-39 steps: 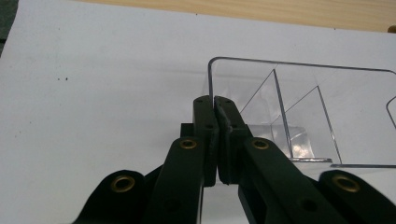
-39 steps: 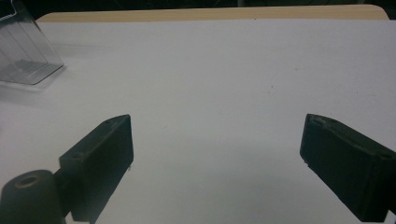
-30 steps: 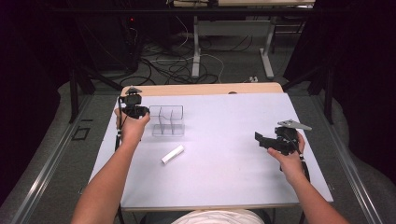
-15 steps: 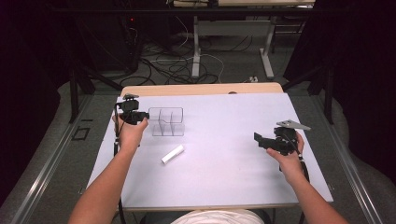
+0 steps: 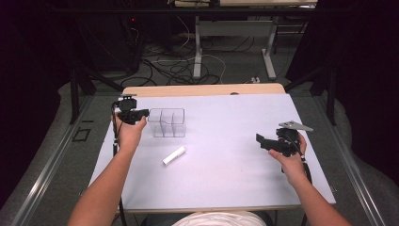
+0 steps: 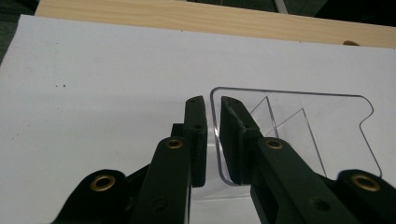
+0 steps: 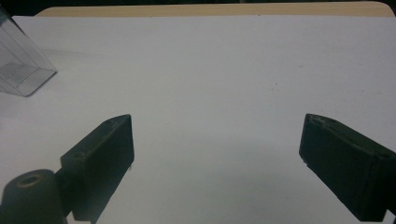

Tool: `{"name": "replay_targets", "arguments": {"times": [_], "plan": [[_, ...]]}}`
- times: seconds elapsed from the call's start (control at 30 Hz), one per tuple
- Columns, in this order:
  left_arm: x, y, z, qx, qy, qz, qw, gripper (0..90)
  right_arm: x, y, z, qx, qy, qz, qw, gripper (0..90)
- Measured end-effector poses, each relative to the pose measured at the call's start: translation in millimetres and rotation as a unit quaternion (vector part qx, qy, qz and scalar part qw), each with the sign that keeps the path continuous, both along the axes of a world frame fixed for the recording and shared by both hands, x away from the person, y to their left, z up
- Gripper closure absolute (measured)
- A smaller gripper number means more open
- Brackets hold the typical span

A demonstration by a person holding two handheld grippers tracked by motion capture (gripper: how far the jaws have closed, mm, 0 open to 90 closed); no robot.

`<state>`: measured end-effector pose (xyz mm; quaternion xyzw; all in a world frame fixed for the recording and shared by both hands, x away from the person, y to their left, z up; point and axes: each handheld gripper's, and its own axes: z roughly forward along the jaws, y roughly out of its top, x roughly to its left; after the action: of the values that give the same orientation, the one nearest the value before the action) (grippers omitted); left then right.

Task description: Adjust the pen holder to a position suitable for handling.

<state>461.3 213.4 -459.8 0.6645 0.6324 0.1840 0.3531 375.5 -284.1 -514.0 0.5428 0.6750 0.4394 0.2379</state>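
Left gripper (image 6: pixel 212 105): jaws are closed onto the near left wall of the clear organizer (image 5: pixel 167 122), one jaw outside and one inside; the wall is pinched between them.
Clear organizer: a transparent compartmented tray, seen directly ahead of the left gripper, resting on the surface (image 5: pixel 226 141); its dividers are seen beyond the jaws.
Right gripper (image 7: pixel 217 158): jaws are held wide apart, nothing between them, above bare surface; a corner of the organizer is seen far ahead to its left.
White stick (image 5: pixel 173 155): a small white cylinder laid flat on the surface, near the left gripper, on the person's side of the organizer.
Hands: left hand (image 5: pixel 128 134) and right hand (image 5: pixel 289 160) are each wrapped around a gripper.
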Motion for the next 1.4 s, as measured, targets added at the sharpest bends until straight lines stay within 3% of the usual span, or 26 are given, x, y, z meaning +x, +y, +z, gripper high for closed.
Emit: {"name": "replay_targets", "arguments": {"times": [0.13, 0.37, 0.43, 0.53, 0.7, 1.03, 1.4], "plan": [[2.0, 1.4, -2.0, 0.014, -0.005, 0.0, 0.9999, 83.6, 0.1, -0.3, -0.3, 0.0, 0.001, -0.001, 1.0, 9.6], [6.2, -2.1, -9.4, 0.027, 0.026, -0.013, 0.9992, 89.9, 0.1, 0.1, -0.7, 0.002, 0.005, -0.002, 1.0, 9.6], [6.9, -4.5, -11.9, 0.035, 0.028, -0.011, 0.9989, 90.0, 0.2, 0.0, -0.8, 0.002, 0.006, -0.003, 1.0, 10.1], [7.4, -2.9, -15.2, 0.03, 0.032, -0.013, 0.999, 90.0, 0.2, 0.0, -0.9, 0.001, 0.007, -0.003, 1.0, 10.4], [6.2, 0.6, -18.2, 0.014, 0.025, -0.016, 0.9995, 90.0, 0.6, -0.2, -1.2, -0.003, 0.005, 0.0, 1.0, 10.4], [6.0, -2.8, -18.7, 0.021, 0.019, -0.012, 0.9995, 90.0, 0.6, 0.9, -1.4, -0.002, 0.006, -0.003, 1.0, 10.6], [5.8, -33.3, -20.4, 0.028, 0.005, -0.036, 0.999, 90.0, 0.6, 0.9, -1.4, -0.003, 0.006, -0.002, 1.0, 10.9]]}}
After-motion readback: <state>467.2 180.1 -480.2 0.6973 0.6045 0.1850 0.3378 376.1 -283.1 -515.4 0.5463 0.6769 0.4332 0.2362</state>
